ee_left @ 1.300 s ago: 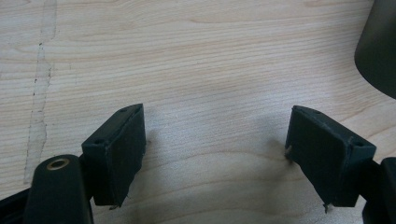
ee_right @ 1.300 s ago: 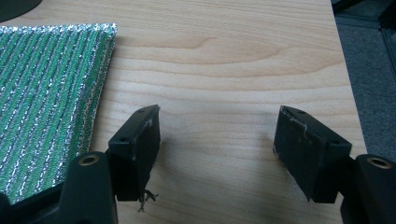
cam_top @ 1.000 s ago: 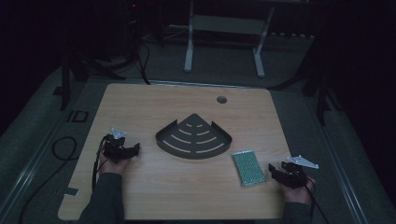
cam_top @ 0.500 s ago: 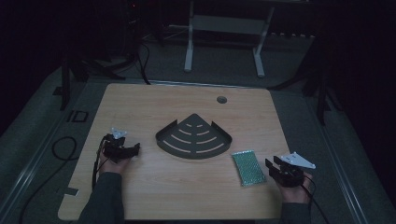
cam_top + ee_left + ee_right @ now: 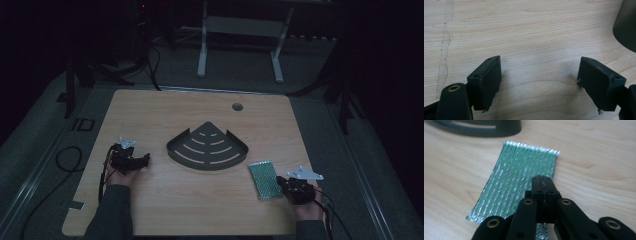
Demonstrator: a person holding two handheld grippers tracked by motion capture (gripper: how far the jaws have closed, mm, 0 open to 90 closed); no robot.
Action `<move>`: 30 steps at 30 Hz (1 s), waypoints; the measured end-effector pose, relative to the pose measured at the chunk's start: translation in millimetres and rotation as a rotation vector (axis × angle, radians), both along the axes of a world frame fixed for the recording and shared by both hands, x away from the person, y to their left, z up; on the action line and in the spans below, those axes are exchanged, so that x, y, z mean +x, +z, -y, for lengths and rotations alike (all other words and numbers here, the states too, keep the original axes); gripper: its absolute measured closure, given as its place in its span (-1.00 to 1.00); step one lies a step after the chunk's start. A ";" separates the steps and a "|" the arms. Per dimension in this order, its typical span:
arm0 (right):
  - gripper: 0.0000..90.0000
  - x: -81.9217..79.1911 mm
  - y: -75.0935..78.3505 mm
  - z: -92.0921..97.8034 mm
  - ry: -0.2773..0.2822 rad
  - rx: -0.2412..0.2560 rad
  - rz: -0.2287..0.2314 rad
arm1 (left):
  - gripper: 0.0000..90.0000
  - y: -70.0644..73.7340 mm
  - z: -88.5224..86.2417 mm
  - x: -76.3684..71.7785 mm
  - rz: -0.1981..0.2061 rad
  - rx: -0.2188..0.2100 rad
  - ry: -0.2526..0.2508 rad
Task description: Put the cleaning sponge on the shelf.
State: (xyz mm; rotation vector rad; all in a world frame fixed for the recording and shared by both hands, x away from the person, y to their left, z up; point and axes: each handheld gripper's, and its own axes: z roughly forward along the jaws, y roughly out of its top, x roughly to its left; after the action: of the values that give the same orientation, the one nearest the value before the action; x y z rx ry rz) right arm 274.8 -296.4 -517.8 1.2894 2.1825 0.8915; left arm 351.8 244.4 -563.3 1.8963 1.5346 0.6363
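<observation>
Right gripper view: green sponge [image 5: 524,180] flat, silver-striped, rectangular, on table.

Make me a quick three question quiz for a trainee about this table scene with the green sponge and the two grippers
1. True or false: the left gripper is open over bare table.
2. The right gripper is: A) wide open, B) shut above the green sponge, C) inside the tray.
3. What dark fan-shaped thing sits mid-table?

Key: 1 true. 2 B; whether it pinches the sponge cannot be told. 3 the slotted corner tray.
</observation>
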 end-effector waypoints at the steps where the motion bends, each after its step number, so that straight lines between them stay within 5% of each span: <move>1: 0.99 -0.3 -1.8 -1.1 0.007 -0.003 -0.011 | -0.56 0.0 0.0 0.0 0.000 0.000 0.000; 9: 1.00 3.2 -13.4 -4.9 0.037 -0.027 -0.056 | -0.56 0.0 0.0 0.0 0.000 0.000 0.000; 19: 0.99 11.4 -13.1 -2.9 0.039 -0.041 -0.052 | -0.56 0.0 0.0 0.1 0.000 0.000 0.001; 30: 0.84 31.7 8.8 -2.0 0.039 -0.033 -0.040 | -0.55 0.0 -0.2 0.3 0.000 -0.001 0.001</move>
State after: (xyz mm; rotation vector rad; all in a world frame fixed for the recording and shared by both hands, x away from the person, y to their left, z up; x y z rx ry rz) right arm 306.5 -294.4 -508.9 1.2637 2.2505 0.8484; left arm 352.0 244.5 -563.3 1.8953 1.5350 0.6363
